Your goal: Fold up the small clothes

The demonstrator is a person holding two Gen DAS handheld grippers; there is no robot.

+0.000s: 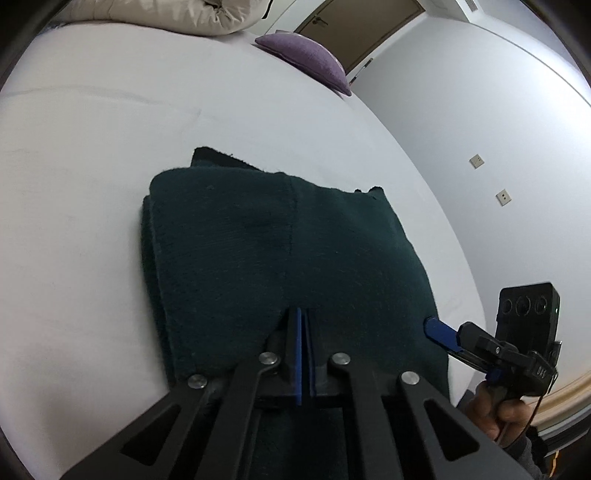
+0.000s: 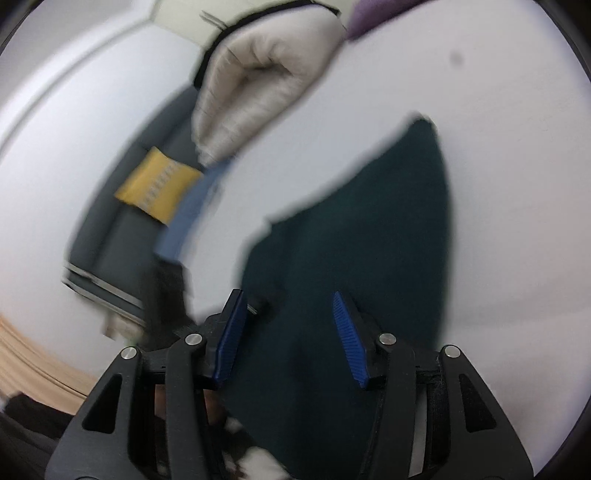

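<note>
The left claw (image 1: 303, 325) is squeezing shut, with its two blue pads pressed flat together right at the near edge of the dark green cloth (image 1: 258, 240). It looks like it is pinching that edge, but I cannot tell for sure if any cloth is caught between the pads. The cloth is lying just ahead of this claw on the white bed (image 1: 92, 184), already folded over, with a second layer peeking out past its far edge. The right claw (image 2: 291, 339) is standing open with a gap between its pads, hanging over the near part of the same cloth and not squeezing anything. In the left view it is sitting off to the right side, by the cloth's right edge, held by a hand (image 1: 495, 410). To do this fold well, I think both claws should be pinching the near edge at matching spots, then lifting together so the cloth is staying flat and even. Ahead of the claws there is lots of bare bed for laying the fold down. The purple pillow (image 1: 310, 59) and the puffy white blanket (image 1: 155, 14) are lying far ahead, well out of the way. The bed's edge is close on the right.
</note>
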